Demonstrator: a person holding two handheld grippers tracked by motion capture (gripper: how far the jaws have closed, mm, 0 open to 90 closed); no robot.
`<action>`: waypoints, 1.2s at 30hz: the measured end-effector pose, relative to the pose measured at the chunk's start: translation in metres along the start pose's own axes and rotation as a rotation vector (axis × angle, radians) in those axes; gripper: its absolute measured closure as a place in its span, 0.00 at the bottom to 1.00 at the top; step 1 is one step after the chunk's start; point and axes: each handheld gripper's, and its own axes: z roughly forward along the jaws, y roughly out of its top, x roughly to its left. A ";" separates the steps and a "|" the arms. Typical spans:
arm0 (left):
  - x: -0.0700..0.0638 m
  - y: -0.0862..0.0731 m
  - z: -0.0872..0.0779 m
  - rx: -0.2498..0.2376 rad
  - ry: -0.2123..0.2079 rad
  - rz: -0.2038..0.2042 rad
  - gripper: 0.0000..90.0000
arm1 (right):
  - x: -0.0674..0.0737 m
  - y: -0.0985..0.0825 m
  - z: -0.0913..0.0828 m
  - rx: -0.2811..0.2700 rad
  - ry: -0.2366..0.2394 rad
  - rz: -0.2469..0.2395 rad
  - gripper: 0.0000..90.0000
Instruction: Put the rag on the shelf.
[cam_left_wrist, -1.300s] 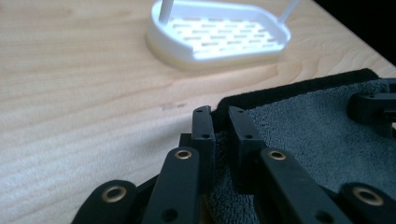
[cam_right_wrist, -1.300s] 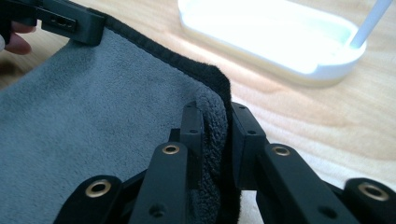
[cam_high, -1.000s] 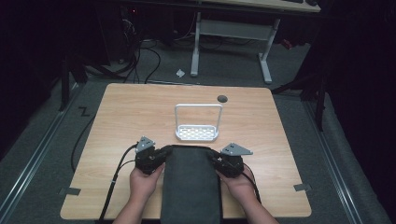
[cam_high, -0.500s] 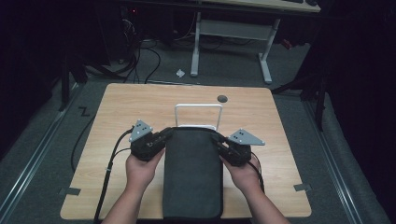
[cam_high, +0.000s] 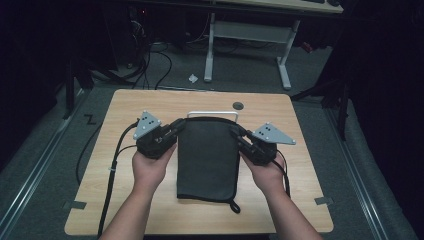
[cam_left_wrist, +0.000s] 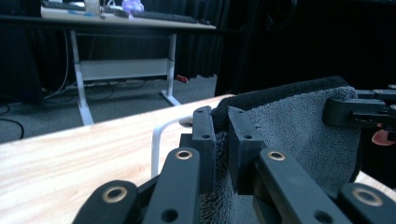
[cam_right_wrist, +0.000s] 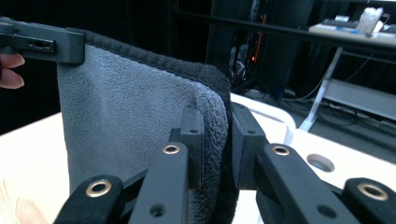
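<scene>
A dark grey towel (cam_high: 207, 160) hangs lifted above the wooden table (cam_high: 125, 107), stretched between both grippers. My left gripper (cam_high: 181, 125) is shut on its upper left corner, and in the left gripper view the pads (cam_left_wrist: 219, 135) pinch the fleecy towel (cam_left_wrist: 299, 135) edge. My right gripper (cam_high: 235, 131) is shut on the upper right corner; the right gripper view shows the towel (cam_right_wrist: 130, 116) clamped between its jaws, with the other gripper (cam_right_wrist: 42, 43) at the far corner. The towel's lower end with a small loop (cam_high: 234, 206) rests near the table's front.
A white wire rack (cam_high: 212, 114) stands behind the towel, mostly hidden by it. A round cable hole (cam_high: 238, 105) sits near the table's far edge. A desk frame with white legs (cam_high: 247, 47) and cables lie on the floor beyond.
Both grippers have risen together with the towel, lifting its top edge off the table until it covers most of the white rack. Jaws have stayed shut on the corners.
</scene>
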 end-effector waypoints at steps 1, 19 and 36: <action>0.000 0.002 0.000 -0.004 0.001 0.002 0.92 | 0.000 0.003 0.000 -0.008 -0.002 -0.002 0.87; -0.006 0.043 0.003 -0.080 -0.004 0.053 0.93 | -0.011 0.044 -0.010 -0.092 -0.032 -0.013 0.87; 0.015 0.076 0.041 -0.085 0.028 0.117 0.93 | -0.037 0.074 0.013 -0.095 -0.066 -0.013 0.87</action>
